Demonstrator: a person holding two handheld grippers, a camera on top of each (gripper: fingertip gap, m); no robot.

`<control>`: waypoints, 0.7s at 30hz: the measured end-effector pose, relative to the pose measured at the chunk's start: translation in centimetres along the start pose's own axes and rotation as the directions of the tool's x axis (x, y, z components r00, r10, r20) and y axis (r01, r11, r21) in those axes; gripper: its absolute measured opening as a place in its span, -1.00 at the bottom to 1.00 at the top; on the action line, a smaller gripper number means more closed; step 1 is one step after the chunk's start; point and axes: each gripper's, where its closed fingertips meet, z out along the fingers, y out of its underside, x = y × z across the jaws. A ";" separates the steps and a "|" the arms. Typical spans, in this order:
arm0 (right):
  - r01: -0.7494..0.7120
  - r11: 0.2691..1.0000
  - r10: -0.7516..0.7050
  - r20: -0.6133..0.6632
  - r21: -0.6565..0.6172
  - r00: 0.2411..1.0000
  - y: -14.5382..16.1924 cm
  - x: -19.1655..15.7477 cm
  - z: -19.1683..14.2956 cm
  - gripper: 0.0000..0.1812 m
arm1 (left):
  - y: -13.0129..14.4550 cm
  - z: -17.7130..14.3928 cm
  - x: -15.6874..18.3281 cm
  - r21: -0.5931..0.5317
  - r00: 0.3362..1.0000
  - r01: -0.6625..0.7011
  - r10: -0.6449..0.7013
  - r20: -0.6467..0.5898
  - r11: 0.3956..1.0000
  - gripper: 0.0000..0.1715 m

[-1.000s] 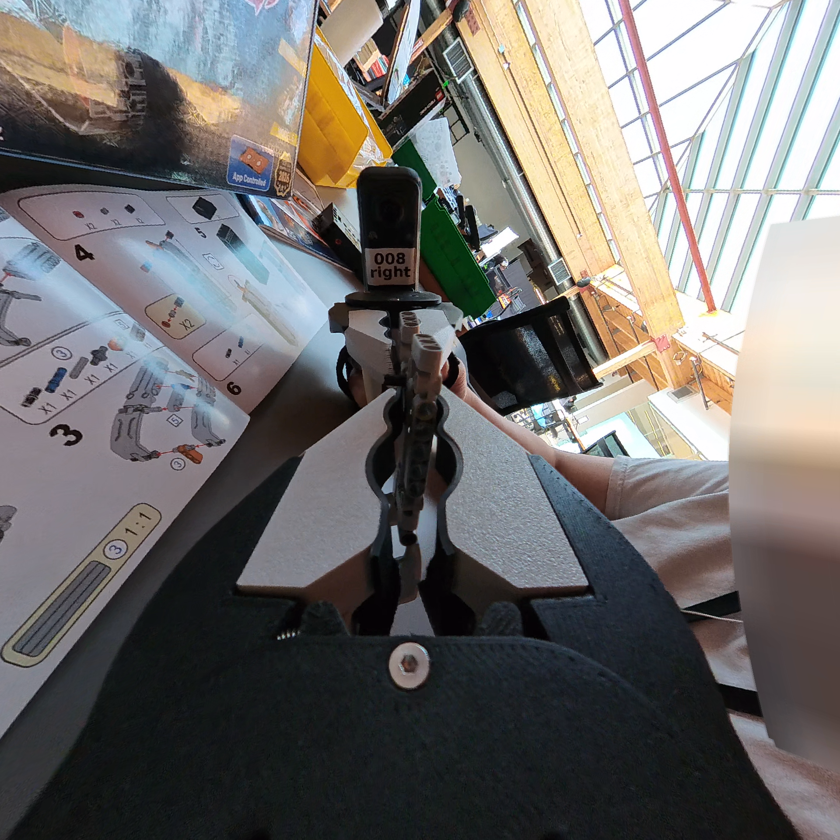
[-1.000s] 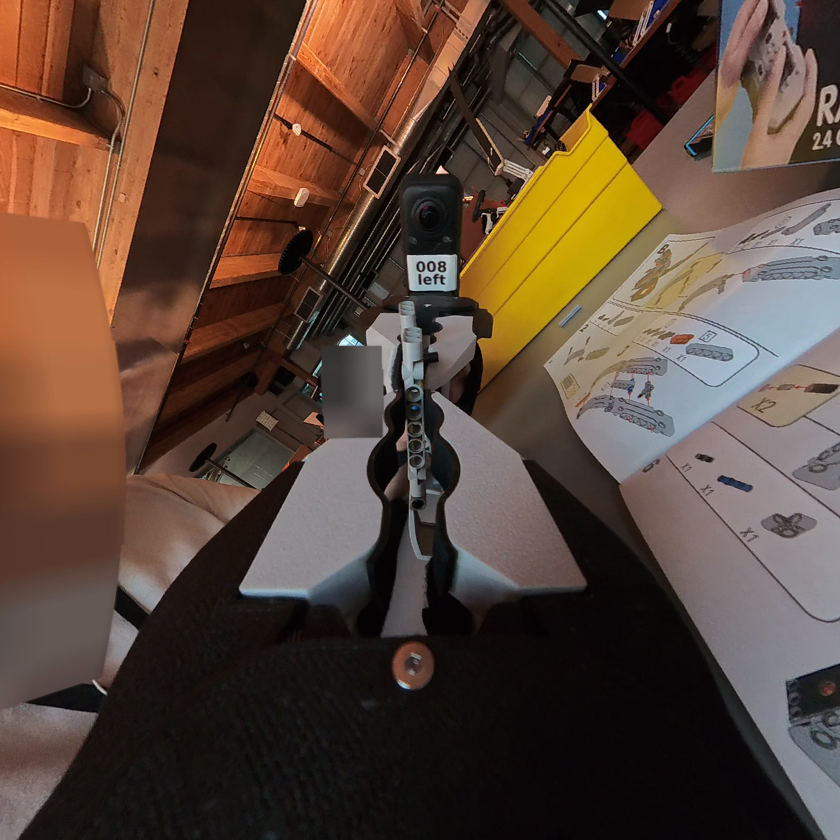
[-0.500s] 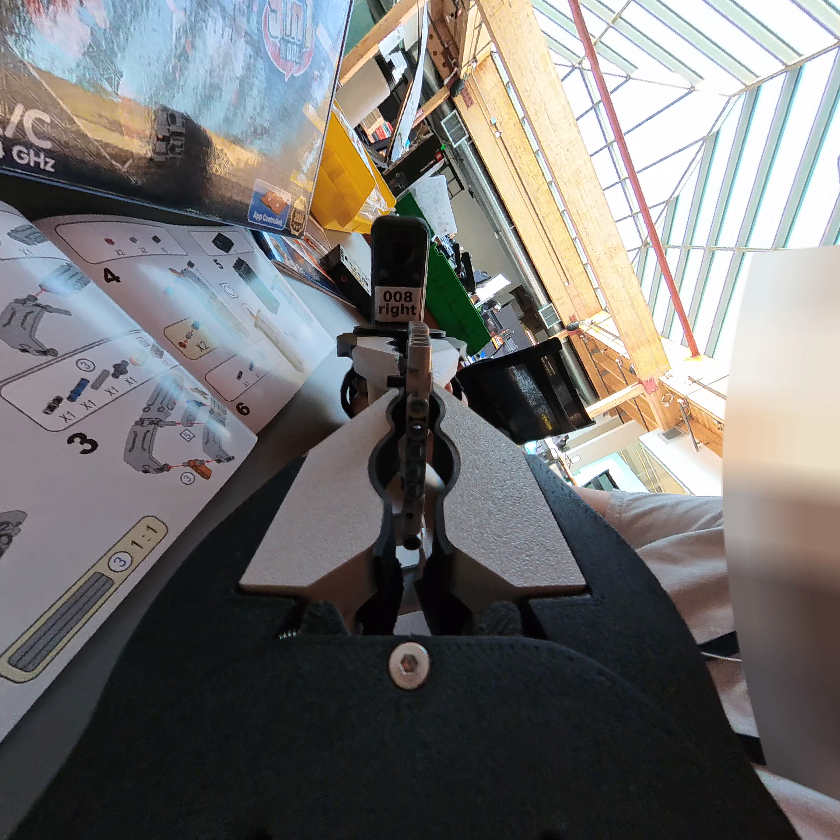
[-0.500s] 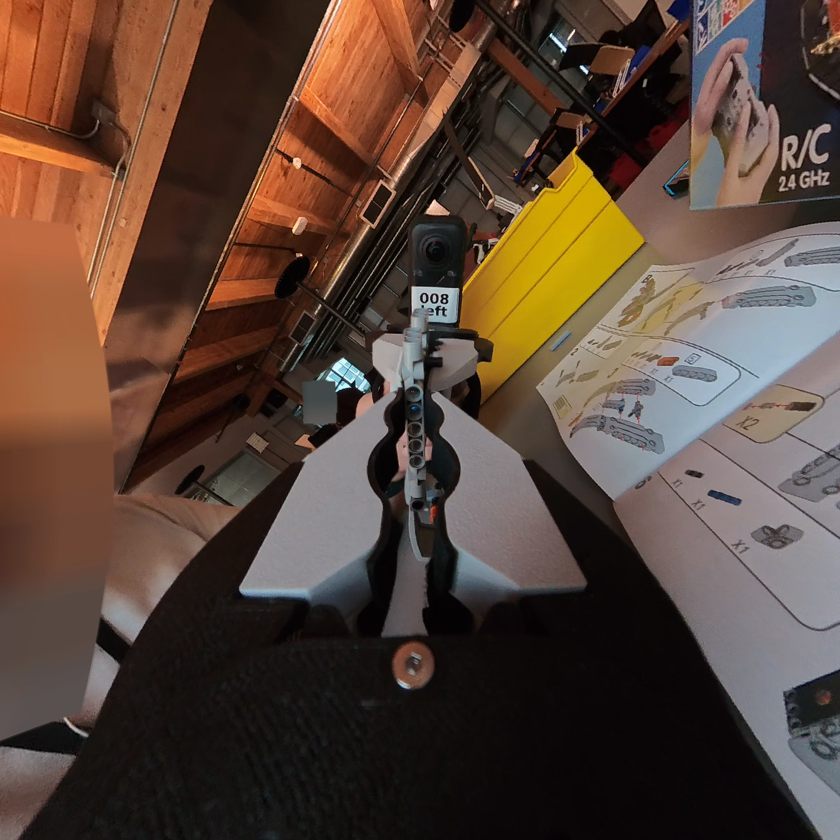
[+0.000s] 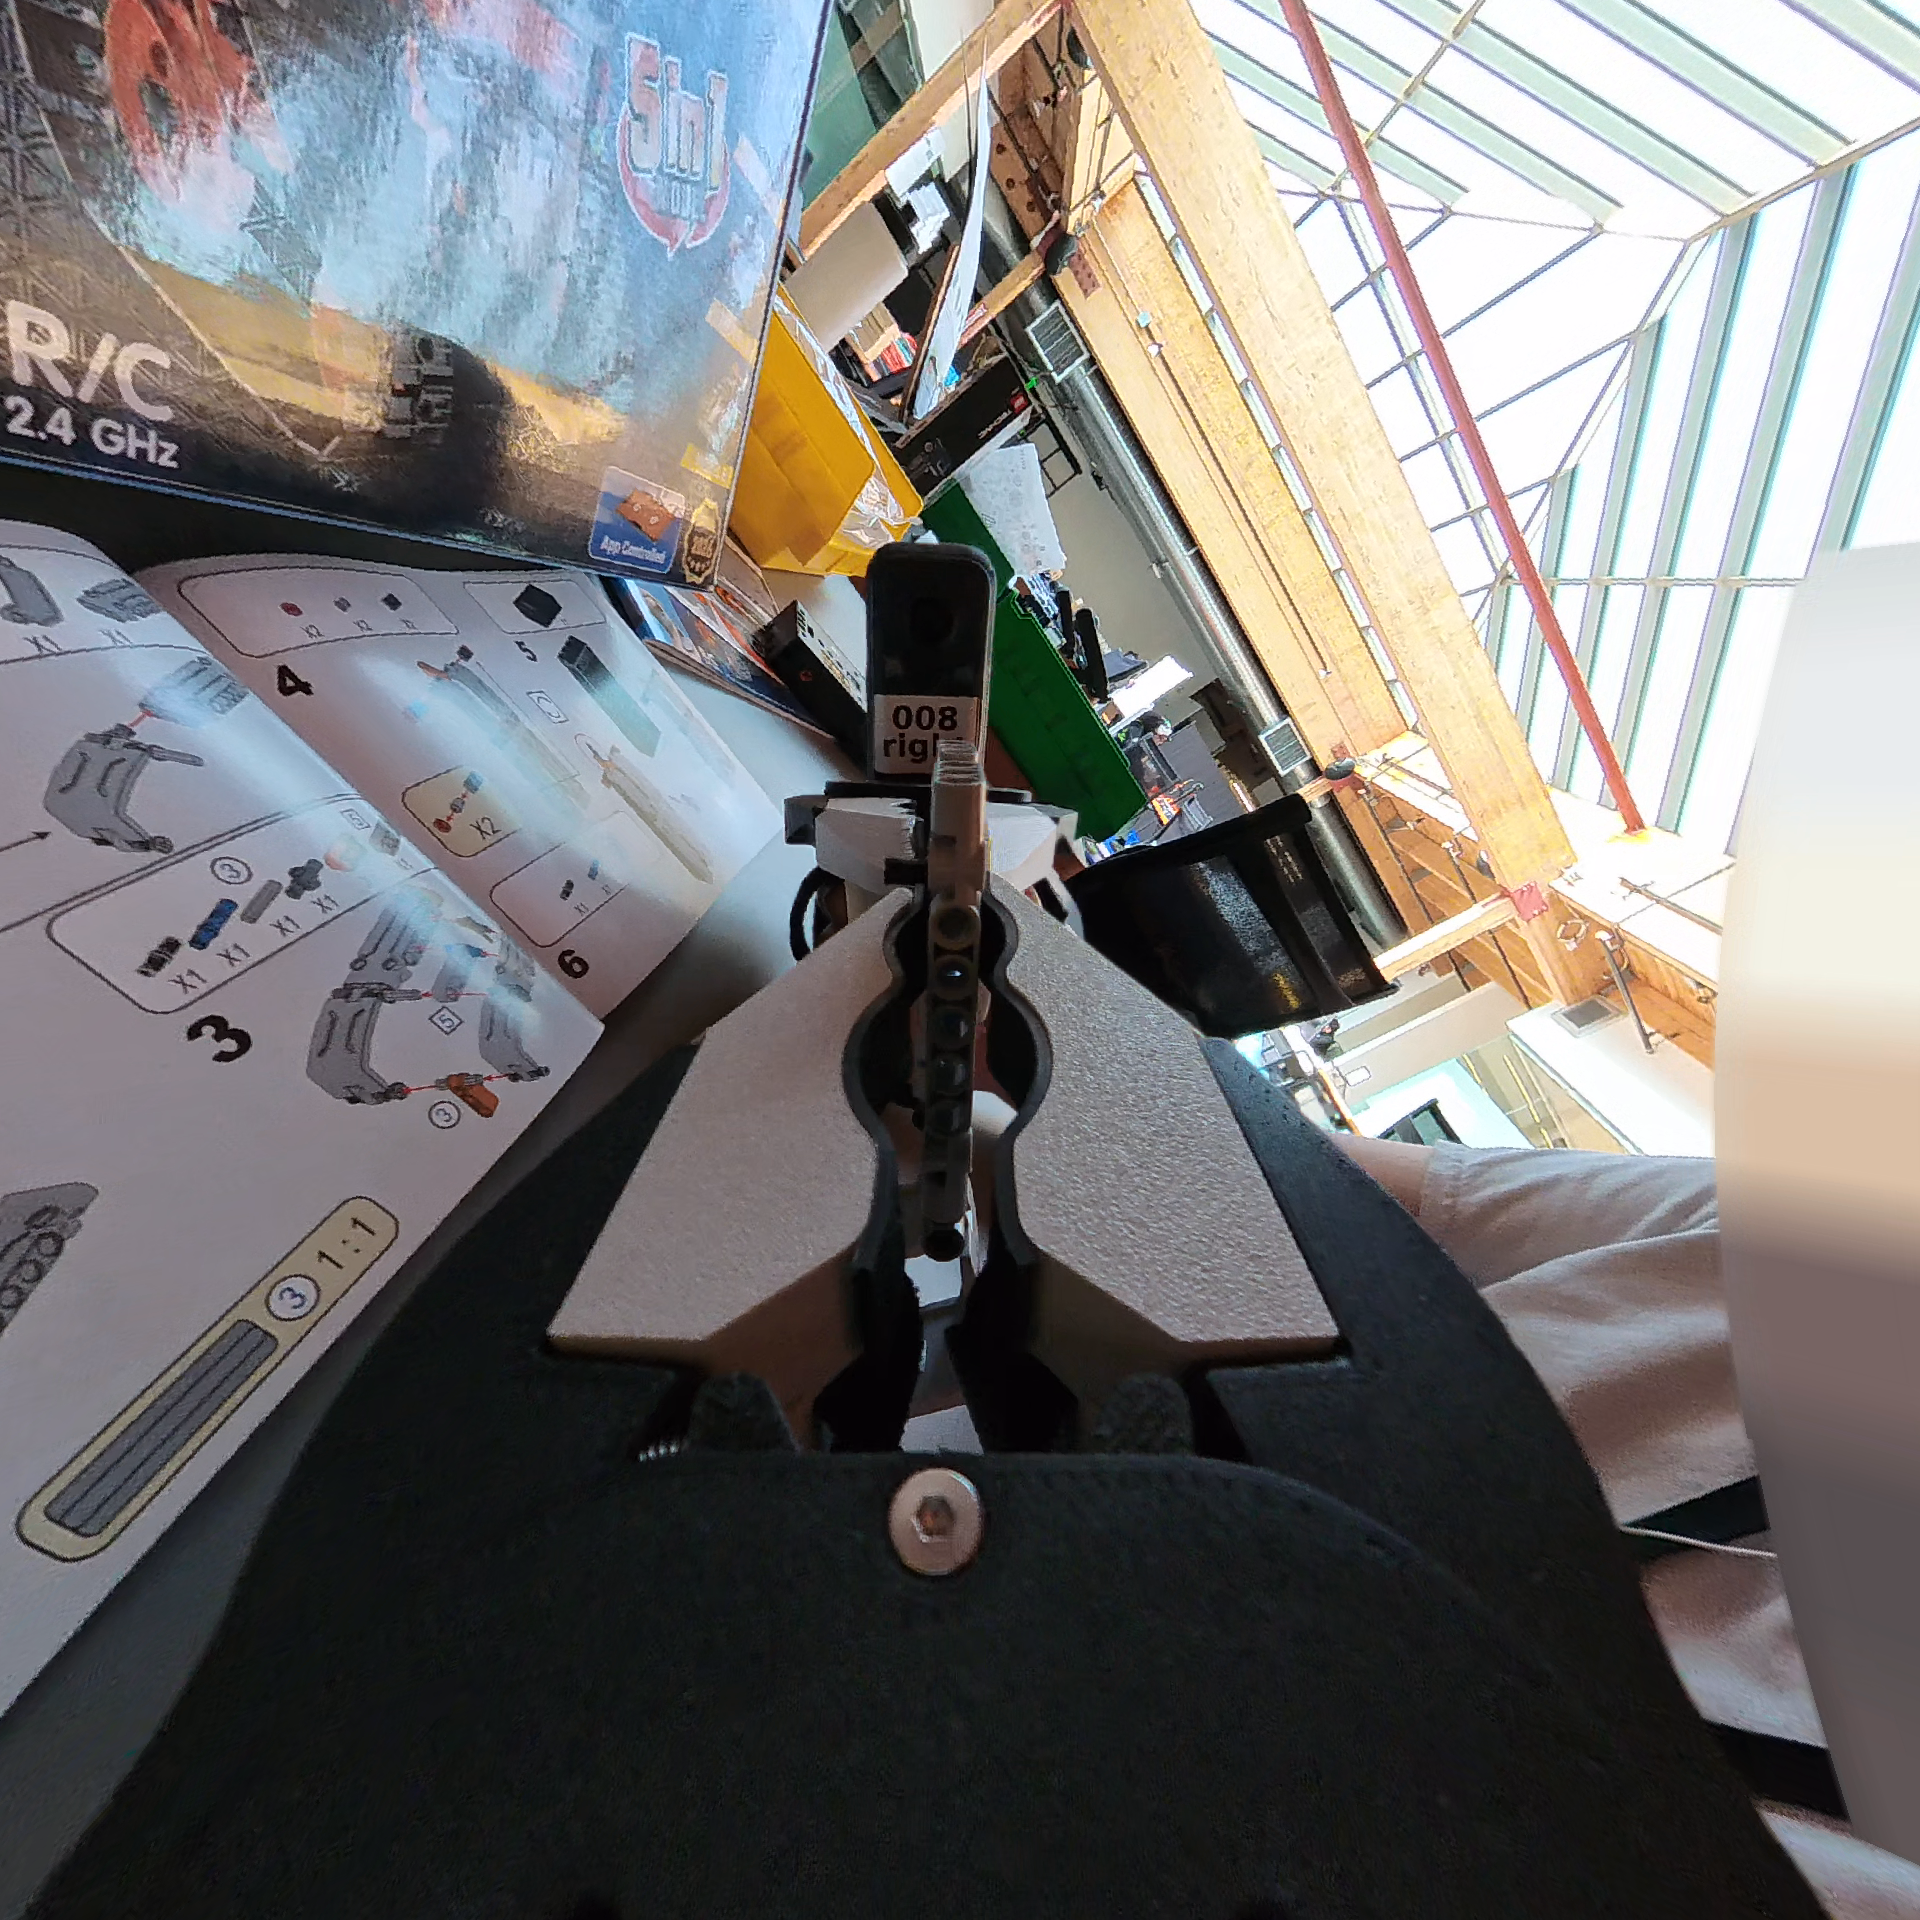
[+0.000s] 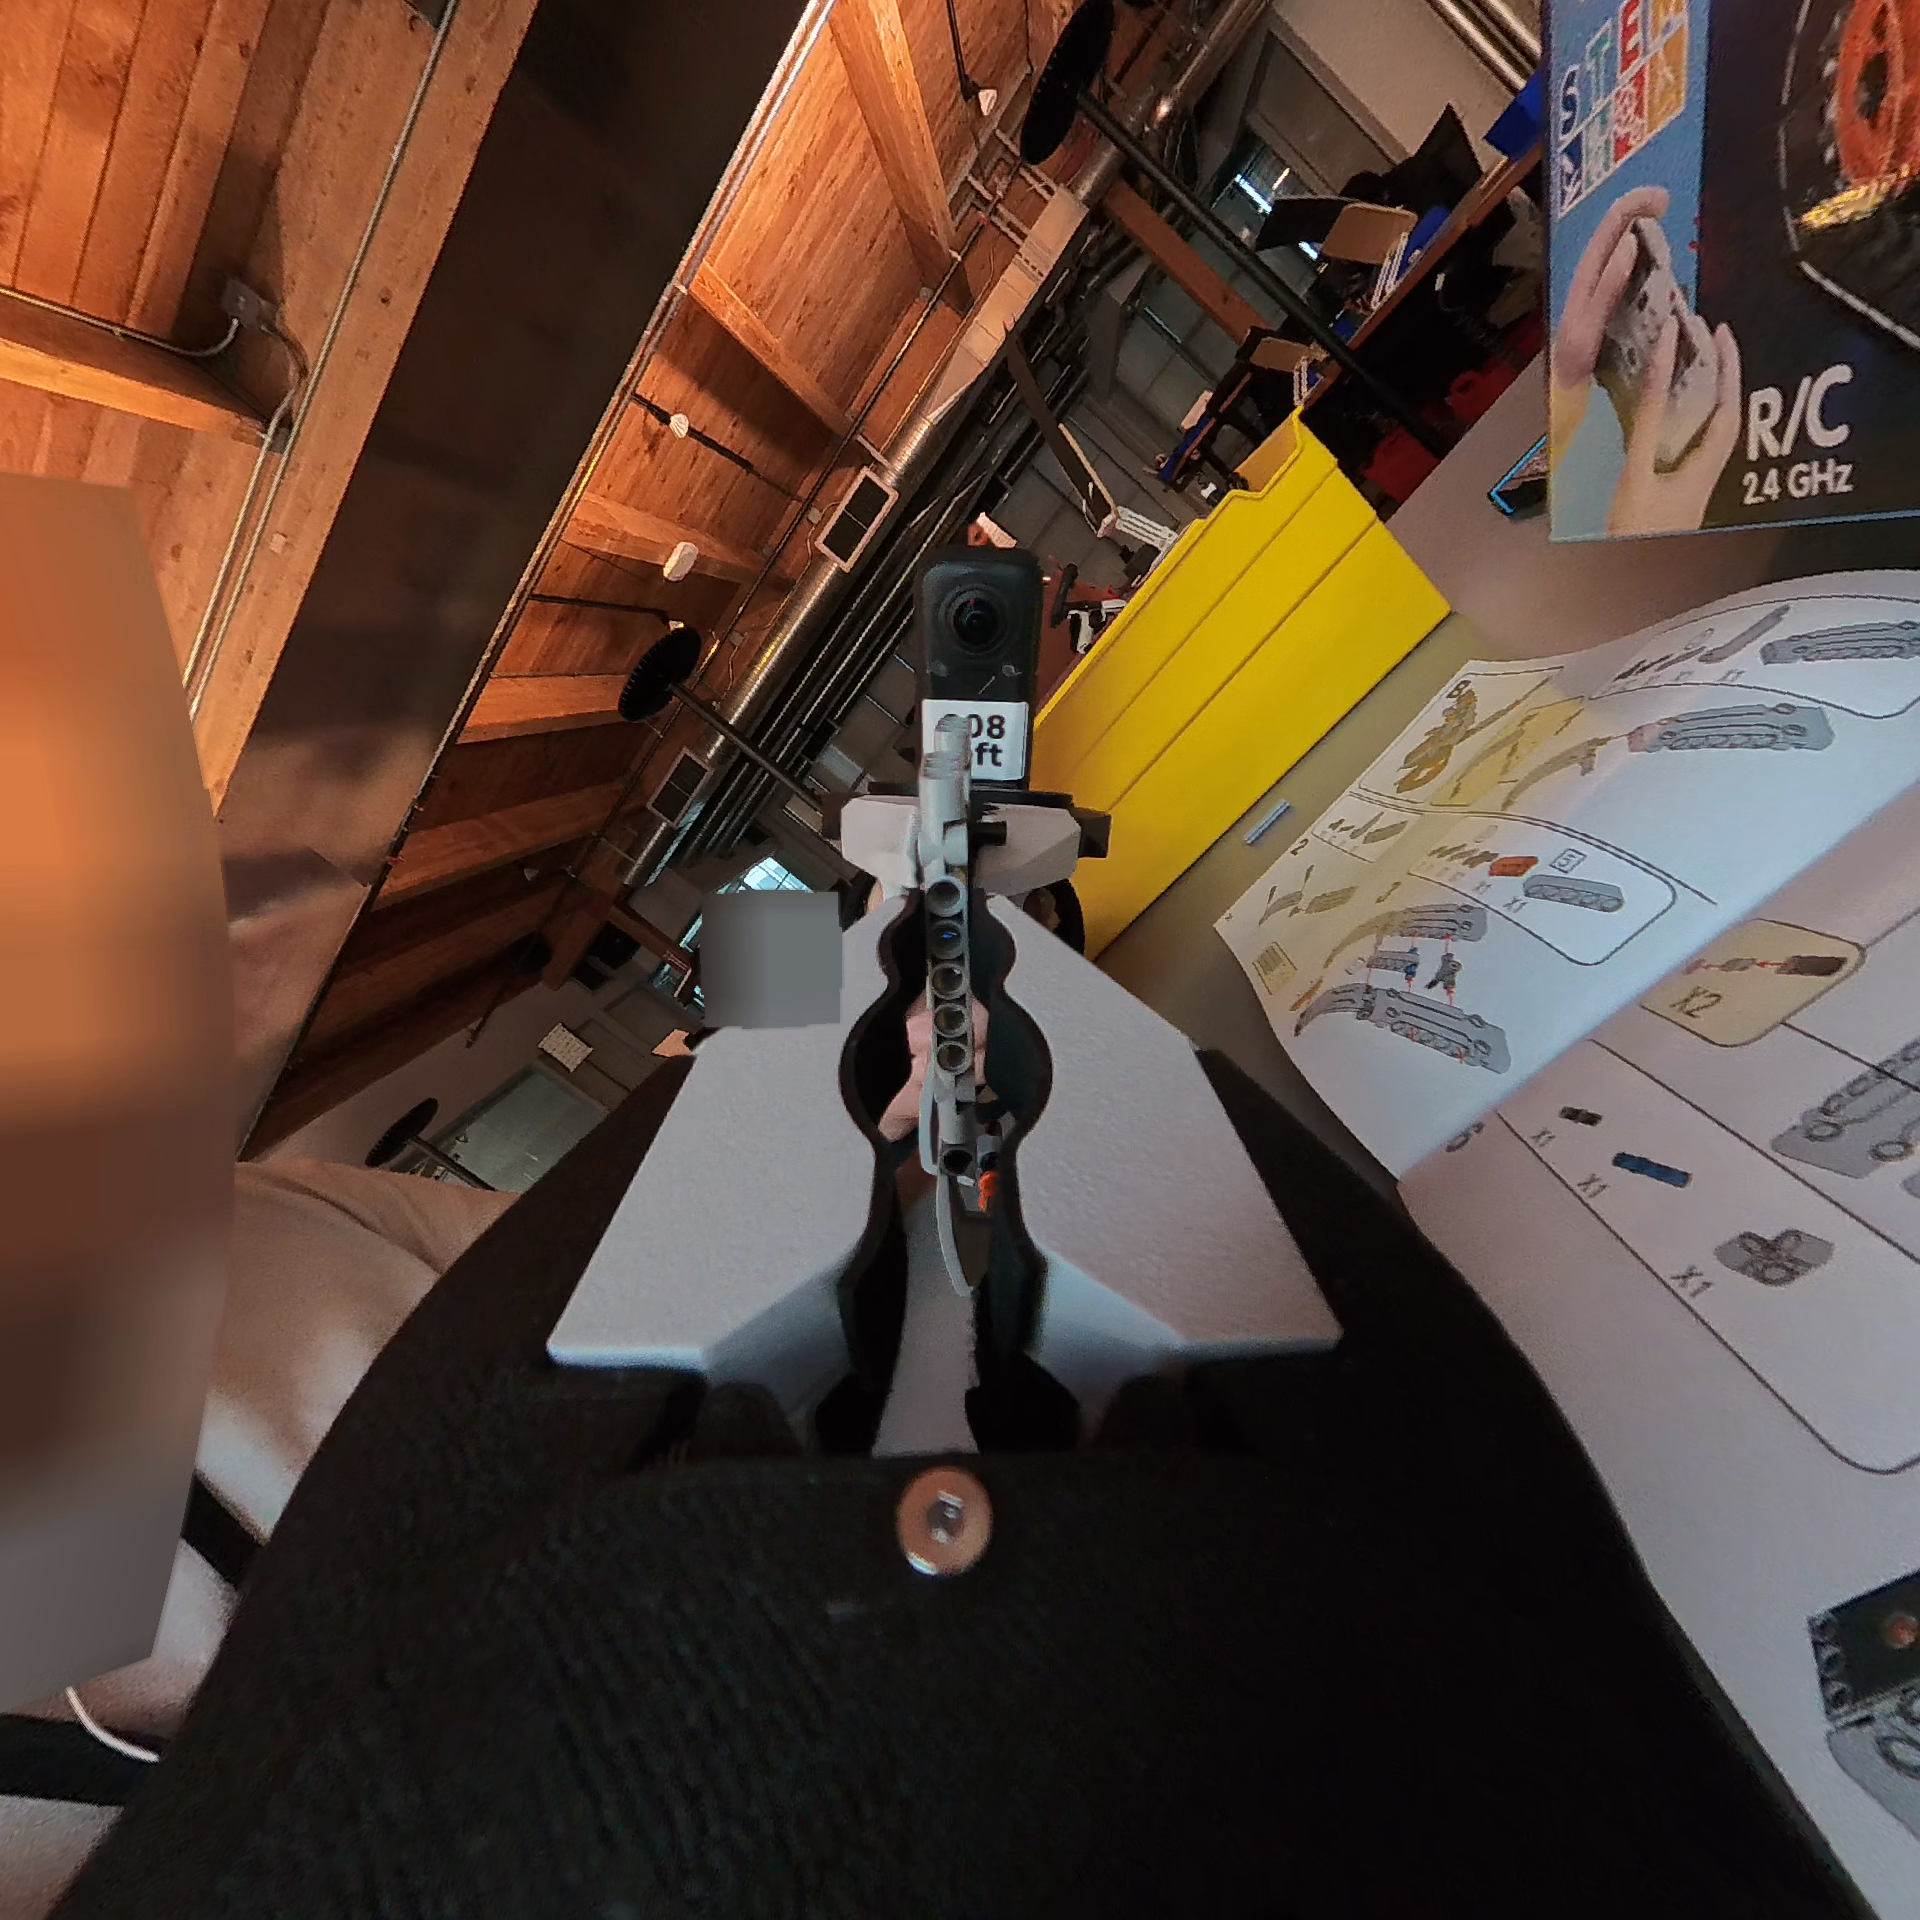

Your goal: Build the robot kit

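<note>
Off to one side of the left tongs, and largest: a printed cardboard box, standing beyond an open white instruction booklet spread on a grey tabletop. On the booklet side of the right tongs, farther off: a yellow plastic bin.

Tongs tip to tip, facing each other, raised off the tabletop. Both pressed together, each pinching one end of a grey holed plastic beam assembly, caught edge-on along the slot between the fingers.

Likely trouble, as a judgement: a slight twist or pull between the two hands, prying the joined pieces apart or popping a narrow edge out of the pinch.

Slim, rigid, lined with round holes; paler at one end, darker at the other. Smallest: an orange pin near the right tongs' root.
</note>
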 end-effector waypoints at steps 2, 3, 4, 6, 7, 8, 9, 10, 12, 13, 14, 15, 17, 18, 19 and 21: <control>-0.008 1.000 0.008 0.010 0.012 1.000 -0.1 -0.1 0.0 -0.96 | -0.1 0.0 0.1 0.000 1.000 -0.011 0.011 0.002 1.000 -0.94; -0.011 1.000 0.011 0.013 0.020 1.000 -0.1 -0.2 0.1 -0.95 | -0.1 0.0 0.2 0.003 1.000 -0.017 0.017 0.003 1.000 -0.93; -0.019 0.999 0.018 0.019 0.028 1.000 -0.2 -0.3 0.1 -0.95 | -0.1 0.0 0.3 0.004 1.000 -0.023 0.023 0.002 1.000 -0.93; -0.047 0.998 0.046 0.038 0.043 0.998 -0.2 -0.4 0.2 -0.95 | -0.2 -0.1 0.4 0.007 0.999 -0.033 0.033 0.004 0.999 -0.94; -0.056 0.997 0.054 0.043 0.048 0.998 -0.3 -0.4 0.2 -0.95 | -0.2 -0.1 0.4 0.008 0.999 -0.040 0.040 0.008 0.999 -0.93; -0.058 0.997 0.055 0.046 0.050 0.997 -0.3 -0.5 0.2 -0.95 | -0.3 -0.1 0.5 0.008 0.999 -0.045 0.045 0.010 0.999 -0.94; -0.055 0.997 0.052 0.047 0.050 0.998 -0.3 -0.5 0.2 -0.95 | -0.3 -0.1 0.5 0.008 0.999 -0.047 0.047 0.012 0.999 -0.93; -0.051 0.997 0.049 0.043 0.049 0.998 -0.3 -0.5 0.2 -0.95 | -0.3 -0.1 0.5 0.007 0.999 -0.048 0.048 0.014 0.999 -0.94; -0.062 0.996 0.059 0.048 0.057 0.997 -0.4 -0.5 0.2 -0.95 | -0.3 -0.1 0.5 0.007 0.998 -0.052 0.052 0.019 0.999 -0.93; -0.065 0.996 0.062 0.052 0.060 0.997 -0.4 -0.5 0.2 -0.95 | -0.3 -0.1 0.5 0.008 0.998 -0.054 0.054 0.021 0.998 -0.93; -0.060 0.996 0.057 0.055 0.063 0.997 -0.4 -0.6 0.2 -0.95 | -0.3 -0.1 0.6 0.010 0.998 -0.056 0.056 0.023 0.998 -0.93; -0.054 0.996 0.050 0.055 0.067 0.997 -0.5 -0.6 0.2 -0.95 | -0.3 -0.1 0.6 0.012 0.998 -0.059 0.058 0.026 0.998 -0.93; -0.040 0.997 0.036 0.049 0.072 0.998 -0.5 -0.6 0.3 -0.95 | -0.4 -0.1 0.6 0.015 0.997 -0.064 0.063 0.036 0.998 -0.93; -0.035 0.997 0.032 0.050 0.075 0.998 -0.5 -0.6 0.3 -0.95 | -0.4 -0.1 0.6 0.017 0.997 -0.067 0.067 0.039 0.998 -0.93; -0.031 0.996 0.027 0.049 0.080 0.998 -0.6 -0.6 0.4 -0.95 | -0.5 -0.1 0.6 0.020 0.997 -0.071 0.070 0.043 0.997 -0.93; -0.021 0.996 0.017 0.045 0.089 0.999 -0.6 -0.6 0.4 -0.95 | -0.5 -0.2 0.6 0.025 0.996 -0.073 0.072 0.047 0.997 -0.94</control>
